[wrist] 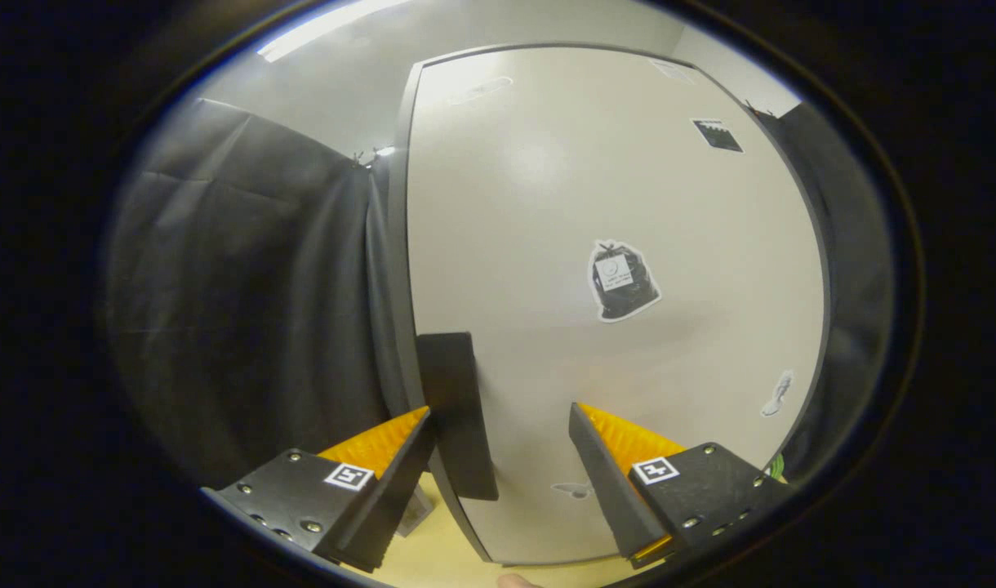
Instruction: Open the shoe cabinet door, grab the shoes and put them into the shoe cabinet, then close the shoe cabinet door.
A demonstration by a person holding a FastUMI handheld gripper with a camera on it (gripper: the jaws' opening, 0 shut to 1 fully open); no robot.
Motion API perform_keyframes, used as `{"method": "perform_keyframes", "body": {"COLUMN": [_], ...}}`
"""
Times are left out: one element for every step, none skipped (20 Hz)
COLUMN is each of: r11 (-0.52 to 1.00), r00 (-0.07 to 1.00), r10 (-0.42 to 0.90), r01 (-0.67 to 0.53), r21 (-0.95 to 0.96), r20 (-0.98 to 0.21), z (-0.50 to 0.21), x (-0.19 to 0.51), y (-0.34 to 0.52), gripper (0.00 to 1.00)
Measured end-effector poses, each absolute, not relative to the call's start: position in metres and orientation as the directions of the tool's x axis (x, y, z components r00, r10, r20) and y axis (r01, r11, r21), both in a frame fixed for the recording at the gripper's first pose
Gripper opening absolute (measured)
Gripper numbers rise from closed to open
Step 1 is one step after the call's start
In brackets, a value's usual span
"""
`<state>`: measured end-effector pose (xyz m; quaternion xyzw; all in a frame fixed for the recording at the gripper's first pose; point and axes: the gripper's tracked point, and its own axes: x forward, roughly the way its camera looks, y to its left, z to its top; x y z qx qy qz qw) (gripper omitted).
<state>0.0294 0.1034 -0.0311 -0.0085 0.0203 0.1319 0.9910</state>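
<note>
Door [612, 204] shut, dark handle [457, 412] between fingers | tongs [498, 425] spread wide, empty | cloth [245, 302] alongside

The gripper [498, 425] faces a pale, smooth, flat cabinet door [547, 204]. Its fingers stand apart, with nothing pressed between them. A dark flat rectangular handle [455, 408] sits at the door's left edge, just beside the left finger [400, 465]. A black bag-shaped sticker [622, 280] is on the door above the right finger [604, 474]. Black cloth [245, 302] hangs left of the door.
</note>
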Motion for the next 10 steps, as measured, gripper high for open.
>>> {"method": "perform_keyframes", "body": {"r11": [0.964, 0.963, 0.965, 0.968, 0.973, 0.978, 0.982, 0.986, 0.989, 0.992], "r00": [0.964, 0.963, 0.965, 0.968, 0.973, 0.978, 0.982, 0.985, 0.988, 0.99], "r10": [0.265, 0.268, 0.263, 0.249, 0.229, 0.208, 0.186, 0.166, 0.145, 0.126], "r01": [-0.266, -0.268, -0.263, -0.249, -0.229, -0.208, -0.186, -0.167, -0.145, -0.127], "r21": [-0.011, -0.007, -0.002, 0.001, 0.004, 0.008, 0.01, 0.01, 0.007, 0.002], "r20": [-0.029, -0.013, 0.0, 0.013, 0.023, 0.033, 0.042, 0.049, 0.054, 0.057], "z": [-0.026, -0.022, -0.018, -0.014, -0.01, -0.007, -0.003, 0.001, 0.005, 0.009], "x": [0.023, 0.017, 0.013, 0.009, 0.006, 0.003, -0.001, -0.005, -0.008, -0.013], "y": [0.104, 0.104, 0.102, 0.098, 0.091, 0.084, 0.076, 0.067, 0.056, 0.045], "gripper": [0.99, 0.99, 0.99, 0.99, 0.99, 0.99, 0.99, 0.99, 0.99, 0.99]}}
